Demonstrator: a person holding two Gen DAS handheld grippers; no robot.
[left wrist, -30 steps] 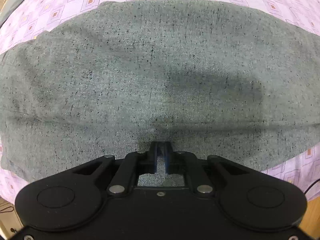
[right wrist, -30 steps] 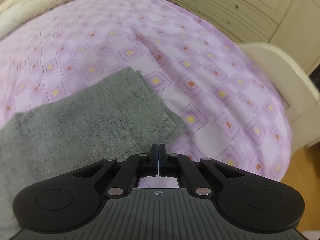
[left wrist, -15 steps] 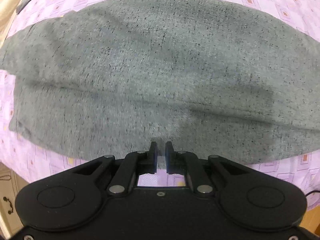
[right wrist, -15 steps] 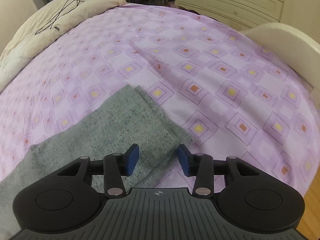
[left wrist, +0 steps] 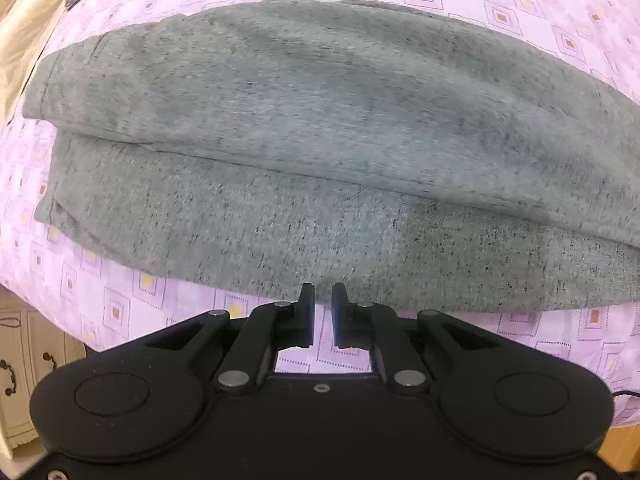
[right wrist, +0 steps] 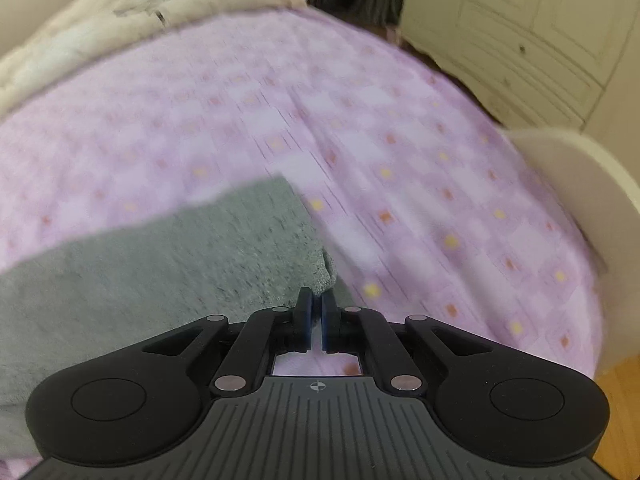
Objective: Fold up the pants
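Observation:
The grey speckled pants [left wrist: 320,152] lie folded over on the purple patterned bedspread [left wrist: 120,300], one layer on top of another. My left gripper [left wrist: 323,300] hovers just short of their near edge, its jaws slightly apart and empty. In the right wrist view the pants' right end [right wrist: 200,256] lies on the bed. My right gripper [right wrist: 313,304] is at the near right corner of the pants, its jaws a narrow gap apart with nothing between them. This view is blurred.
A cream quilt [right wrist: 100,32] lies at the head of the bed. A cream footboard [right wrist: 580,168] and a wardrobe [right wrist: 540,40] stand on the right. A cream drawer cabinet [left wrist: 20,360] shows at lower left beside the bed edge.
My left gripper let go of the pants and drew back off their edge. My right gripper opened wide, then narrowed again, and the view swung to the left.

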